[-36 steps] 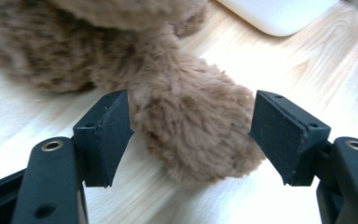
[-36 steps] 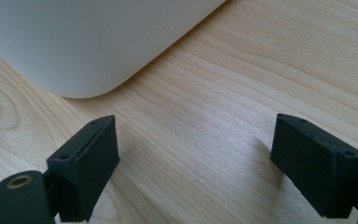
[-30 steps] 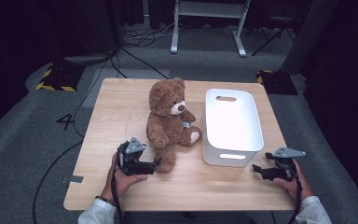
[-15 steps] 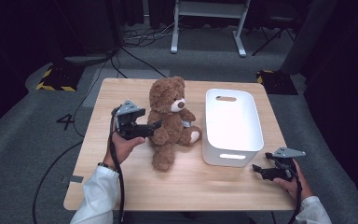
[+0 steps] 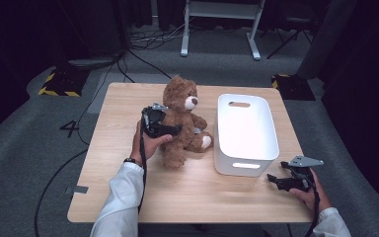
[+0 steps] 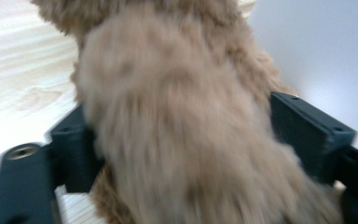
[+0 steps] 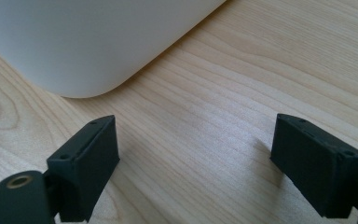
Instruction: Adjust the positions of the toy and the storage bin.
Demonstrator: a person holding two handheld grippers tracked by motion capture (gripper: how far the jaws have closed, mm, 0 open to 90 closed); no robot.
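A brown teddy bear (image 5: pixel 186 106) sits upright mid-table, facing the white bin (image 5: pixel 246 168) on its right. My left gripper (image 5: pixel 175 131) reaches in from the bear's left side, level with its body. In the left gripper view brown fur (image 6: pixel 182 130) bulges between both pads (image 6: pixel 307 135), and the jaws have just been closing on it. Near the table's front right corner my right gripper (image 5: pixel 272 179) points left at the bin. Its jaws stand open with only bare wood between them (image 7: pixel 196 154).
The wooden table (image 5: pixel 123 153) has free room at its left and front. The bin's rounded corner (image 7: pixel 88 42) lies just ahead of the right jaws. Beyond the table are cables, a desk frame (image 5: pixel 217 19) and a dark carpeted floor.
My left gripper has moved away from the table's front, up and toward the bear's left side, and now has the bear's body between its jaws. The right gripper has stayed put.
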